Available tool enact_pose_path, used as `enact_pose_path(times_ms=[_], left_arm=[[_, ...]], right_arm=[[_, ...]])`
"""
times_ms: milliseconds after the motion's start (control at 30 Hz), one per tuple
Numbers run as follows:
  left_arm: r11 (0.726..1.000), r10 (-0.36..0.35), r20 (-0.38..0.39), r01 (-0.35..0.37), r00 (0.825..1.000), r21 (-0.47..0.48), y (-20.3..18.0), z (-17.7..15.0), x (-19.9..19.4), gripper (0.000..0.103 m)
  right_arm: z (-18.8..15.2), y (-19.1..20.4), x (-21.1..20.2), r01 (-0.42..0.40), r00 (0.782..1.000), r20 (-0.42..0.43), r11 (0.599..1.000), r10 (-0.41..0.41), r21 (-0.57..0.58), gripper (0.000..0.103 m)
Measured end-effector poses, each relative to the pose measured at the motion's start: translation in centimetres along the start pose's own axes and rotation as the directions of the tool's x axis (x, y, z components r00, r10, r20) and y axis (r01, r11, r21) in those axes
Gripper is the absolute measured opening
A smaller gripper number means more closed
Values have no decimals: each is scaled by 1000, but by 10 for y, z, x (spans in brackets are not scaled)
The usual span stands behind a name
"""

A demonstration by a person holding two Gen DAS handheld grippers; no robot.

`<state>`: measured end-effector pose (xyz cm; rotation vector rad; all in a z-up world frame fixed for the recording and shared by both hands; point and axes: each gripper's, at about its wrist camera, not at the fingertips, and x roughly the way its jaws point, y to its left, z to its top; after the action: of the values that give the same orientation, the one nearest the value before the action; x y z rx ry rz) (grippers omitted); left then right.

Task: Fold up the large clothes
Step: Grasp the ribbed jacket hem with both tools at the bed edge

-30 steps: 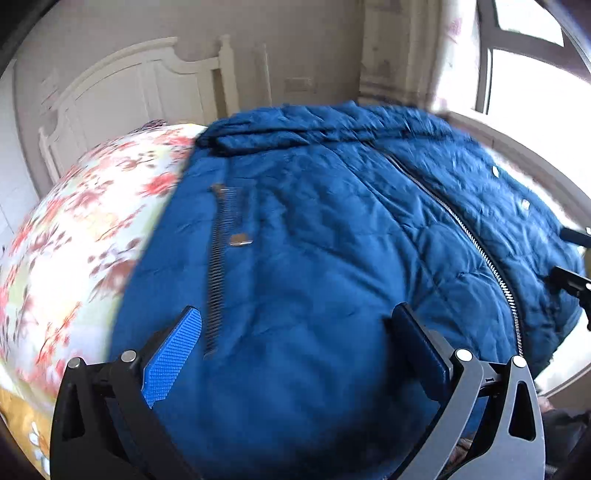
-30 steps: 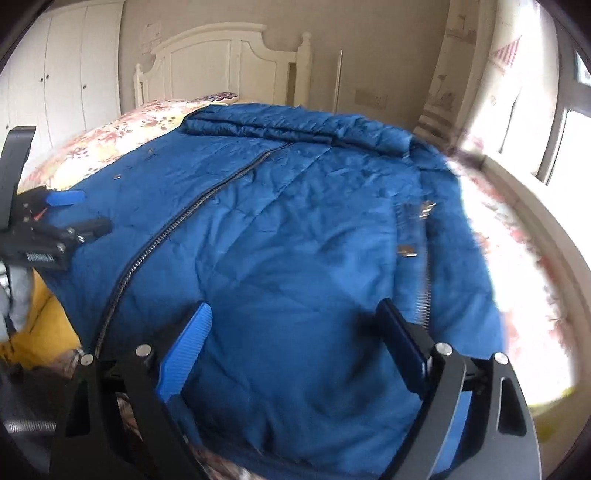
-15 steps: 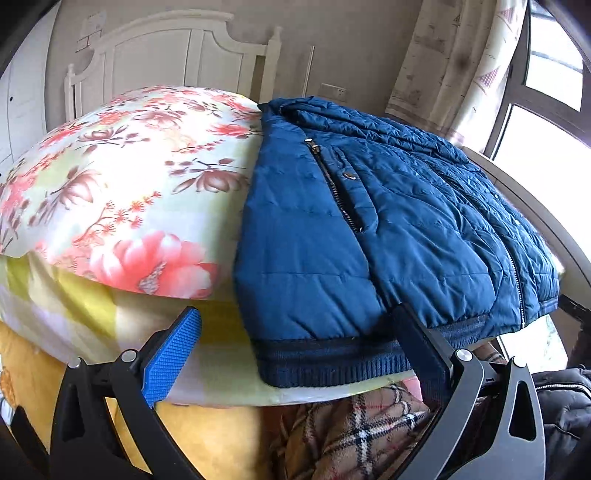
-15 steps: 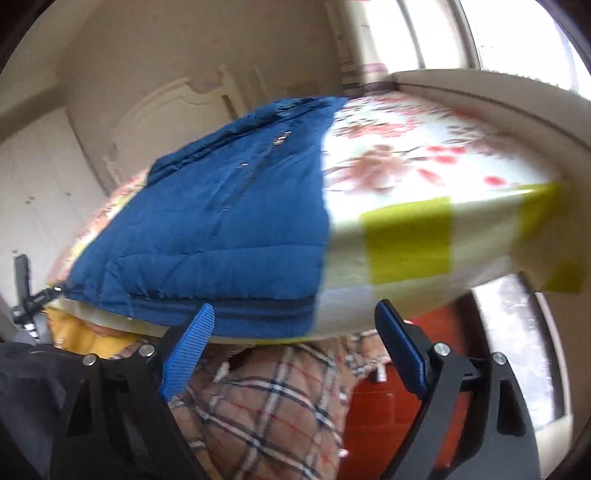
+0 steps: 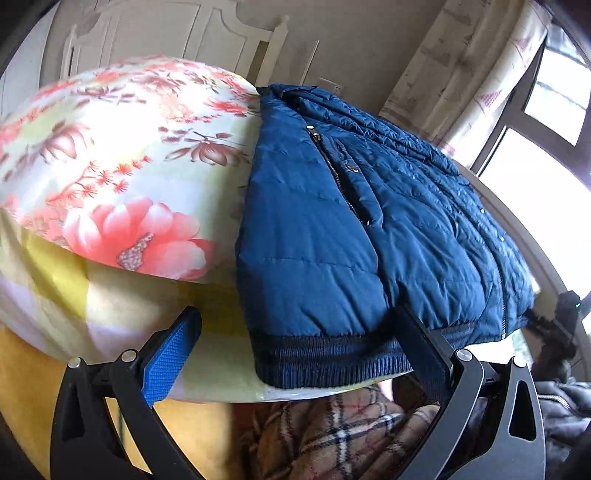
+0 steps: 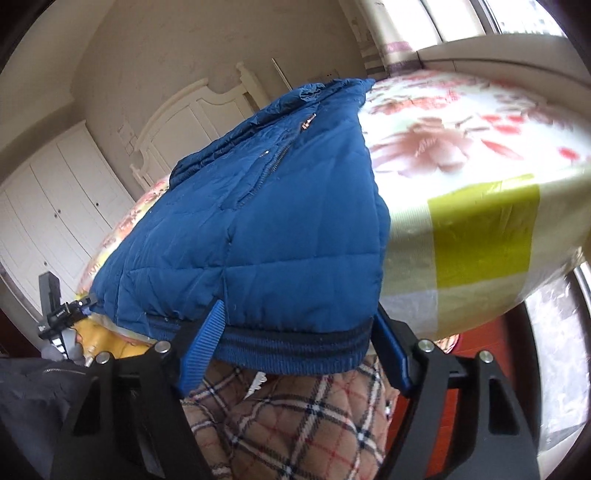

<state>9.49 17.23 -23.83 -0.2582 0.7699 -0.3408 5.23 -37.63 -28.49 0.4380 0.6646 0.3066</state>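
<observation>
Now we're down at the foot of the bed [image 5: 110, 302], where the blue jacket [image 5: 332, 229] lies flat on the flowered sheet, its ribbed hem [image 6: 295, 347] hanging just over the edge. Our left gripper [image 5: 295, 354] is spread wide at the hem's left corner, holding nothing; our right gripper [image 6: 295, 350] straddles the other corner, also open. We'd call this the reach-in before the first fold: next, both need to close on the hem together and lift evenly. Beyond, a white headboard [image 5: 207, 33], wardrobes [image 6: 55, 214], a bright window [image 5: 546, 110].
</observation>
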Motion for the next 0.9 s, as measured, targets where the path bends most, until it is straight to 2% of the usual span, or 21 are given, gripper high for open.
enact_pose_path(times_ms=[33, 133, 200, 300, 333, 367, 400, 433, 467, 500, 533, 600, 667, 733, 767, 800, 833, 900], left_arm=[[1000, -27, -1, 27, 1000, -1, -1, 1, 0, 98], [995, -98, 20, 97, 995, 14, -8, 3, -5, 81], [993, -120, 15, 120, 993, 9, -10, 3, -3, 78], [987, -155, -5, 154, 988, -54, -1, 0, 9, 77], [982, -177, 8, 177, 984, -69, -1, -2, 7, 71], [982, -177, 21, 178, 984, -66, -4, -3, 2, 59], [986, -161, 34, 162, 986, -47, -9, -4, -5, 47], [991, -133, 36, 133, 990, -17, -16, -6, -13, 41], [991, -137, 60, 137, 989, 7, -20, -8, -22, 28], [989, -145, 89, 143, 985, 30, -24, -10, -35, 24], [989, -146, 101, 143, 984, 35, -26, -9, -41, 23], [986, -162, 124, 158, 979, 43, -32, -3, -52, 23], [982, -187, 139, 185, 973, 28, -36, 5, -52, 24], [975, -216, 119, 220, 969, -21, -35, 18, -43, 25], [976, -210, 108, 214, 972, -33, -36, 23, -38, 30], [981, -182, 99, 187, 978, -47, -36, 28, -32, 43], [984, -166, 89, 171, 982, -55, -36, 31, -27, 50], [988, -128, 58, 132, 990, -85, -32, 36, -15, 91]], right_arm=[[0, -1, 1, -5, 1000, 0, 1000, 5, 6, 71], [-1, 0, 1, -12, 1000, 2, 1000, 12, 6, 59], [-2, 3, 0, -27, 1000, 6, 1000, 27, -2, 54], [-2, -2, -1, -43, 999, 8, 999, 43, 16, 56], [-2, -3, 1, -48, 999, 8, 999, 47, 25, 56], [-2, -3, 2, -48, 999, 10, 998, 48, 27, 54], [-2, -1, 2, -43, 999, 11, 999, 43, 18, 50], [-3, 2, -1, -40, 999, 12, 999, 40, 0, 33], [-4, 9, -5, -53, 999, 6, 998, 53, -31, 11], [-5, 18, -12, -79, 997, 12, 994, 80, -74, 10], [-5, 27, -21, -59, 997, 35, 992, 64, -114, 9], [-2, 42, -40, -54, 994, 86, 987, 67, -150, 9], [7, 48, -52, -79, 986, 136, 987, 98, -140, 10], [20, 49, -53, -134, 975, 161, 985, 151, -111, 15], [24, 49, -51, -144, 974, 163, 985, 159, -99, 17], [28, 49, -45, -146, 976, 152, 985, 158, -88, 21], [31, 49, -40, -141, 979, 136, 986, 151, -86, 24], [34, 51, -26, -118, 987, 102, 990, 125, -75, 26]])
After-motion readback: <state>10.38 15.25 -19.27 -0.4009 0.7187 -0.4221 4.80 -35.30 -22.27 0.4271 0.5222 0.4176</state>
